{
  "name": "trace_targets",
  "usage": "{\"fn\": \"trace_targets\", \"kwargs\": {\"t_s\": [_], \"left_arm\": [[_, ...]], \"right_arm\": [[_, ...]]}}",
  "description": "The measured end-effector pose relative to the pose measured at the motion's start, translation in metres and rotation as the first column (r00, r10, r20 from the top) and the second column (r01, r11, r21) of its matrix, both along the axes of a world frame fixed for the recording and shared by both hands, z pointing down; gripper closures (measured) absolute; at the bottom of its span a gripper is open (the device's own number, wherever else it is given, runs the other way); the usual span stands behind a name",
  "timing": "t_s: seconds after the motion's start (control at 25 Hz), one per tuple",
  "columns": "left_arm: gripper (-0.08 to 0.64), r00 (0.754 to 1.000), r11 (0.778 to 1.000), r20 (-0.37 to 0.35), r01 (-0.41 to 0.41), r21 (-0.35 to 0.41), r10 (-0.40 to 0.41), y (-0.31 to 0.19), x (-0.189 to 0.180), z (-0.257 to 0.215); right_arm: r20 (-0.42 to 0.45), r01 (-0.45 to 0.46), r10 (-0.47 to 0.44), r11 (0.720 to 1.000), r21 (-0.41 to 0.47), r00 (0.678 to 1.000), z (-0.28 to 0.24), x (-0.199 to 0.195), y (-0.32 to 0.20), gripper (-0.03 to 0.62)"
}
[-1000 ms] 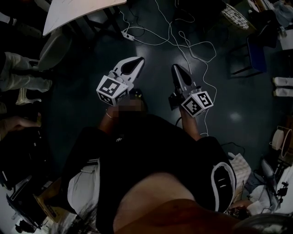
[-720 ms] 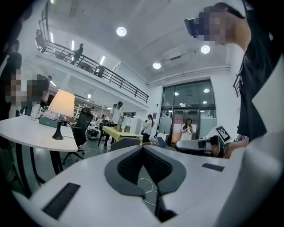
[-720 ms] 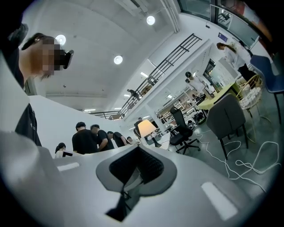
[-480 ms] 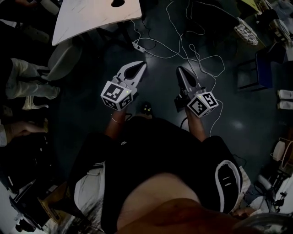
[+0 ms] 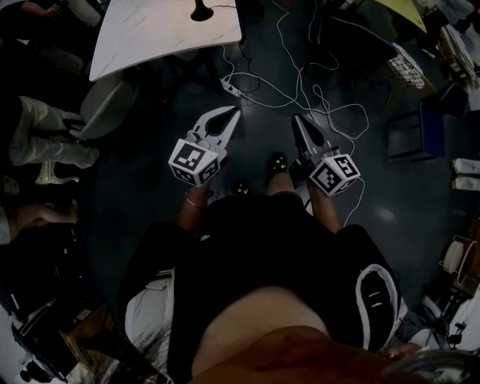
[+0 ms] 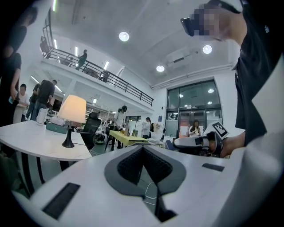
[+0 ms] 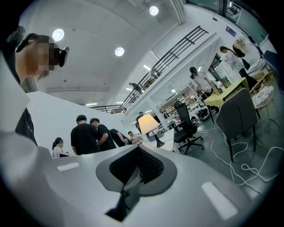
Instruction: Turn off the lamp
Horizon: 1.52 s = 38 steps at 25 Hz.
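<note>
Table [image 5: 150, 34] w/ lamp [image 5: 201, 10] now nearer; left gripper [image 5: 234, 111], right gripper [image 5: 297, 118] fingers clenched.

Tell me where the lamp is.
The lit lamp stands on the white table, at the left of the left gripper view, beside a black office chair.

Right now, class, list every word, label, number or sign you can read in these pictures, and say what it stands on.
None can be read as words or numbers.
Marker cube of the left claw: black-and-white square pattern, no letters.
Marker cube of the right claw: the same.
Blue wall sign: too small to read.
</note>
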<state>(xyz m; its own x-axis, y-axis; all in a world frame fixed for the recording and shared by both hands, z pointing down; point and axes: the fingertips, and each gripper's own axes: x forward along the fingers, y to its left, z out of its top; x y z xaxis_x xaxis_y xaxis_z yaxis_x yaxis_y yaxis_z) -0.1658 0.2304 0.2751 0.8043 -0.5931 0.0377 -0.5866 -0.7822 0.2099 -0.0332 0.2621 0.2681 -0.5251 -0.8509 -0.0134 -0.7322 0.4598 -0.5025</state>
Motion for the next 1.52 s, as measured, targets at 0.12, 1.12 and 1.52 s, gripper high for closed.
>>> {"fn": "trace_targets", "kwargs": {"t_s": [0.12,1.12,1.52], "left_arm": [[0.552,1.000,1.000,-0.020,0.017,-0.014,-0.018,-0.008,0.002,0.001],[0.552,0.990,0.987,0.001,0.143,-0.070,-0.143,-0.149,0.063,0.016],[0.552,0.977,0.974,0.059,0.210,-0.091,-0.205,-0.218,0.094,0.021]], "right_arm": [[0.001,0.008,-0.008,1.000,0.002,1.000,-0.001,0.006,-0.009,0.592],[0.033,0.122,-0.121,0.992,-0.038,0.992,0.029,0.071,-0.177,0.592],[0.070,0.159,-0.155,0.986,-0.049,0.985,0.043,0.106,-0.248,0.592]]}}
